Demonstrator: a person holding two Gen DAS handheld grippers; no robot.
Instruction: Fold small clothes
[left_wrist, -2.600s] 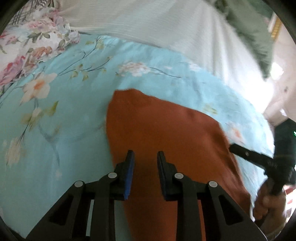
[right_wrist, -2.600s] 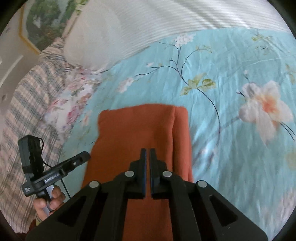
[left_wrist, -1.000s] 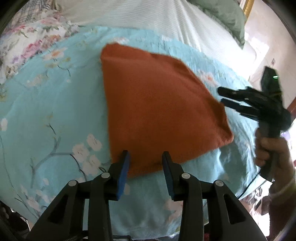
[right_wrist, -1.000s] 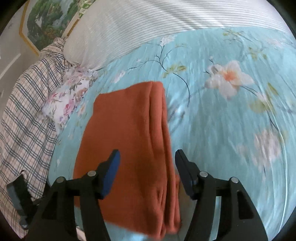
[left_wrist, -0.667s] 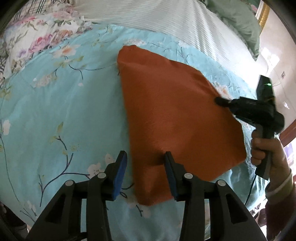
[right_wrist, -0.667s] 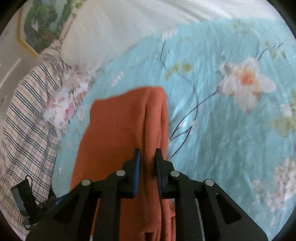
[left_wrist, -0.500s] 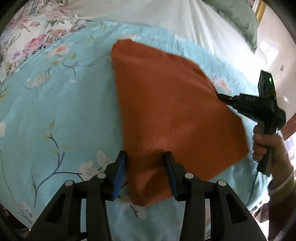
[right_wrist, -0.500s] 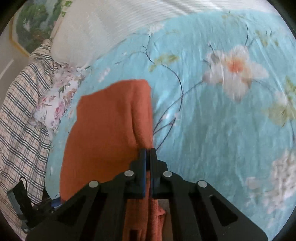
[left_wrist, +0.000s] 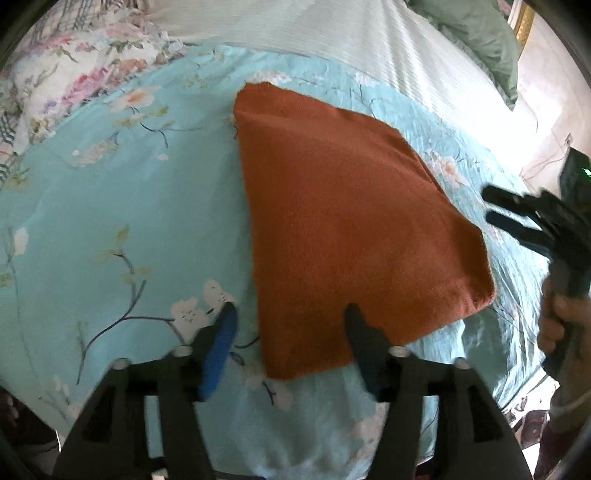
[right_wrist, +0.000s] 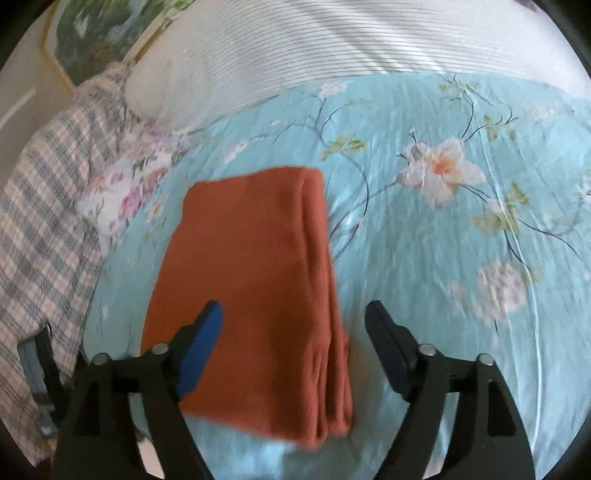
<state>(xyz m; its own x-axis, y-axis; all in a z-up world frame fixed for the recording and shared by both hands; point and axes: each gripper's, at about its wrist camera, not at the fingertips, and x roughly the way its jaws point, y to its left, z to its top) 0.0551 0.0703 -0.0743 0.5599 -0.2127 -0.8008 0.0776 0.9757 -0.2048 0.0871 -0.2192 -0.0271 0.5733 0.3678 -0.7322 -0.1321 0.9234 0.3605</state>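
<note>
On the bed: the orange garment (left_wrist: 347, 229) lies folded flat on the blue floral bedspread (left_wrist: 110, 221), near its front edge.
Garment: a neat, many-layered rectangle — it reads as folded and set down to rest.
Left claw (left_wrist: 288, 341): fingers spread wide, straddling the garment's near corner, gripping nothing; likely released so the fold lies undisturbed.
Right claw (right_wrist: 293, 338): also spread, one finger over the cloth and one over the bedspread beside the garment's stacked edge, holding nothing.
Beyond the garment: a white striped sheet (left_wrist: 332, 33) at its far side, a pink floral pillow (left_wrist: 74, 66) and a plaid blanket (right_wrist: 40, 206) off to one side.
Left wrist view only: the broad top face, the right claw seen from outside, and a green pillow (left_wrist: 476, 33).
Right wrist view only: the stacked layers along the garment's side — and a framed picture (right_wrist: 107, 33) behind the bed.
</note>
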